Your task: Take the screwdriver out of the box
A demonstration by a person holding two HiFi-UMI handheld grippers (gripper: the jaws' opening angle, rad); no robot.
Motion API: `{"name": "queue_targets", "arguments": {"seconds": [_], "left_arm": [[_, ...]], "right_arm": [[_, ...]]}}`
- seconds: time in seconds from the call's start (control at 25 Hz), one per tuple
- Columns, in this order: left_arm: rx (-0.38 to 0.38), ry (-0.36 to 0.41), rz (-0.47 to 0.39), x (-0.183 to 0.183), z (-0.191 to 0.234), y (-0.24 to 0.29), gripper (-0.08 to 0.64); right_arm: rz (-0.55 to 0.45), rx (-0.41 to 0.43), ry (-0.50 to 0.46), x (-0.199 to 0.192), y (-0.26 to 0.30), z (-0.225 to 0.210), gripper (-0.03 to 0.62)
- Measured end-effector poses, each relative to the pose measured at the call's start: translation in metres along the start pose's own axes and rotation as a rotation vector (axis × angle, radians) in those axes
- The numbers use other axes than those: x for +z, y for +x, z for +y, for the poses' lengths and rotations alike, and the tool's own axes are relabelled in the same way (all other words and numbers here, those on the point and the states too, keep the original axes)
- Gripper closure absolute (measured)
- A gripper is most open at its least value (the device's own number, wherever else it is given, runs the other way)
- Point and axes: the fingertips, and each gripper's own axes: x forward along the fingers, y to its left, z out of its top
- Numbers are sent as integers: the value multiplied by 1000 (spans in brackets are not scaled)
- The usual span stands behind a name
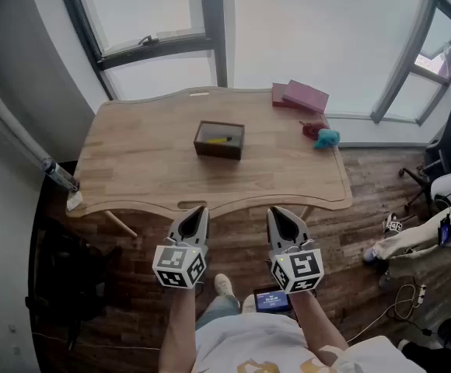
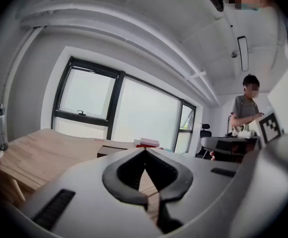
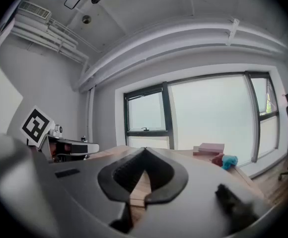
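Both pinched together, left hand-held gripper (image 1: 199, 210) and right hand-held gripper (image 1: 276, 210) hover short of the desk (image 1: 132, 162), poised to reach; screwdriver (image 1: 218, 139) (yellow) lies in the box (image 1: 218, 151) mid-desk. Left gripper view: tips meet, empty. Right gripper view: same.

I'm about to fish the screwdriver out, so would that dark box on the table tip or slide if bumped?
The box looks low and wide, so tipping seems unlikely. It sits on the smooth wooden table, so a bump would probably slide it. Open-topped and small, it is likely light.
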Motion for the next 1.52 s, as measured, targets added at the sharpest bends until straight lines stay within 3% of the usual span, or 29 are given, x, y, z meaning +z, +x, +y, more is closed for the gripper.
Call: {"name": "queue_targets", "arguments": {"seconds": [0.16,0.44,0.88,1.04,1.2,1.52], "left_arm": [[16,87,4,2,-3,-2,547],[66,124,9,-3,-1,-6,548],[94,34,-31,5,11,18,546],[77,28,-23,7,27,49,548],[78,84,-9,12,56,98,548],[-11,121,13,36,115,217,546]], "right_arm": [[-2,-1,6,0,0,0,561],[2,14,8,-4,2,0,561],[-1,31,36,-8,16,-24,560],[14,26,28,-11,51,-38,560],[34,15,12,-16,101,-52,560],[69,-73,37,-8,207,-97,560]]}}
